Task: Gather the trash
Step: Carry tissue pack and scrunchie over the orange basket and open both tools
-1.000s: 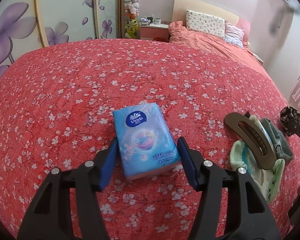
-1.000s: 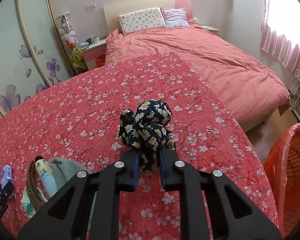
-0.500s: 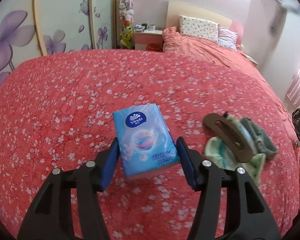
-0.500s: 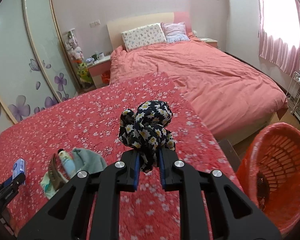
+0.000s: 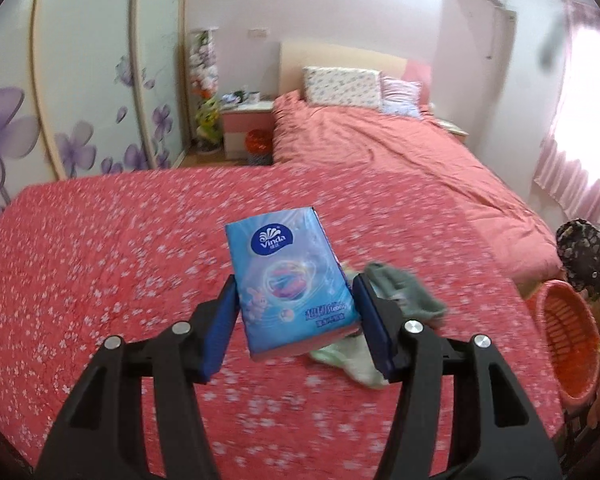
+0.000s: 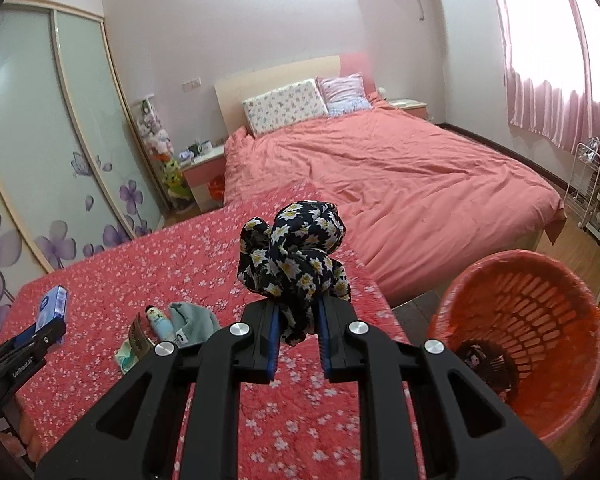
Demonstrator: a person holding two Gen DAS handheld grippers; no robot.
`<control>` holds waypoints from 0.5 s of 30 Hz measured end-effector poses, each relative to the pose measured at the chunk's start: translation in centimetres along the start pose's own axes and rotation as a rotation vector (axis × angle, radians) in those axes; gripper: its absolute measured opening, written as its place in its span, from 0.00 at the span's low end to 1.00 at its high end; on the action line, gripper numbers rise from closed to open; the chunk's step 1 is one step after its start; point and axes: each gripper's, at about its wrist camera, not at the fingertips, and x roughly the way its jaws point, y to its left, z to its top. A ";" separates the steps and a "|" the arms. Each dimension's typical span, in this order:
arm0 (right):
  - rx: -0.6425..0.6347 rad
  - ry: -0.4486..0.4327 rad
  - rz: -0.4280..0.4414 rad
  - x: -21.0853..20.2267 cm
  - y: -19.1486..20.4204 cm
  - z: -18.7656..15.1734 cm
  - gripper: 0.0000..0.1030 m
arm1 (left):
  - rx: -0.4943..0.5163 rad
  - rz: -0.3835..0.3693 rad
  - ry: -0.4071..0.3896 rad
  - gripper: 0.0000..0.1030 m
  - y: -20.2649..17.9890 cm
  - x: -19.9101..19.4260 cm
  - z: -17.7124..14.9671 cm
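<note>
My left gripper (image 5: 296,316) is shut on a blue Vinda tissue pack (image 5: 288,280) and holds it above the red flowered bedspread (image 5: 100,260). The pack also shows at the left of the right wrist view (image 6: 52,306). My right gripper (image 6: 296,332) is shut on a black floral scrunchie (image 6: 296,256), raised over the bedspread's right edge. An orange plastic basket (image 6: 540,320) stands on the floor at the right, with a dark item inside. It also shows in the left wrist view (image 5: 568,340).
A small pile lies on the bedspread: a grey-green cloth (image 6: 192,320), a small bottle (image 6: 160,322), a brown hair clip (image 6: 140,338). A pink bed (image 6: 400,176) stands behind, sliding flower doors (image 6: 40,160) at left, a white rack (image 6: 596,188) at far right.
Both grippers have risen and swung right with their loads. The orange basket has come into fuller view at the right. The cloth pile now sits partly behind the tissue pack.
</note>
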 end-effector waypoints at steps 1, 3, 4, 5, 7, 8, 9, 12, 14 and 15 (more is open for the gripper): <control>0.005 -0.009 -0.001 -0.5 -0.5 0.1 0.15 | 0.011 -0.010 -0.006 0.55 -0.7 -0.3 0.2; 0.017 -0.026 -0.004 -1.6 -1.3 0.1 0.15 | 0.037 -0.035 -0.020 0.55 -2.4 -1.2 0.6; 0.022 -0.032 -0.005 -1.9 -1.7 0.1 0.15 | 0.048 -0.048 -0.025 0.55 -3.2 -1.6 0.6; 0.027 -0.038 -0.007 -2.3 -2.1 0.0 0.15 | 0.062 -0.066 -0.032 0.55 -4.4 -2.0 0.7; 0.043 -0.052 -0.013 -3.2 -3.2 0.0 0.15 | 0.082 -0.097 -0.039 0.55 -6.0 -2.5 0.8; 0.048 -0.057 -0.017 -3.6 -3.6 -0.1 0.15 | 0.093 -0.116 -0.041 0.55 -7.0 -2.7 0.9; 0.055 -0.062 -0.022 -3.9 -4.2 -0.2 0.15 | 0.104 -0.135 -0.043 0.55 -8.2 -2.9 0.9; 0.078 -0.078 -0.045 -4.6 -5.9 -0.4 0.15 | 0.137 -0.192 -0.049 0.55 -11.2 -3.4 0.7; 0.091 -0.084 -0.056 -5.1 -7.0 -0.5 0.15 | 0.156 -0.227 -0.049 0.55 -13.4 -3.7 0.4; 0.100 -0.087 -0.064 -5.3 -7.6 -0.6 0.15 | 0.166 -0.248 -0.047 0.55 -14.6 -3.7 0.2</control>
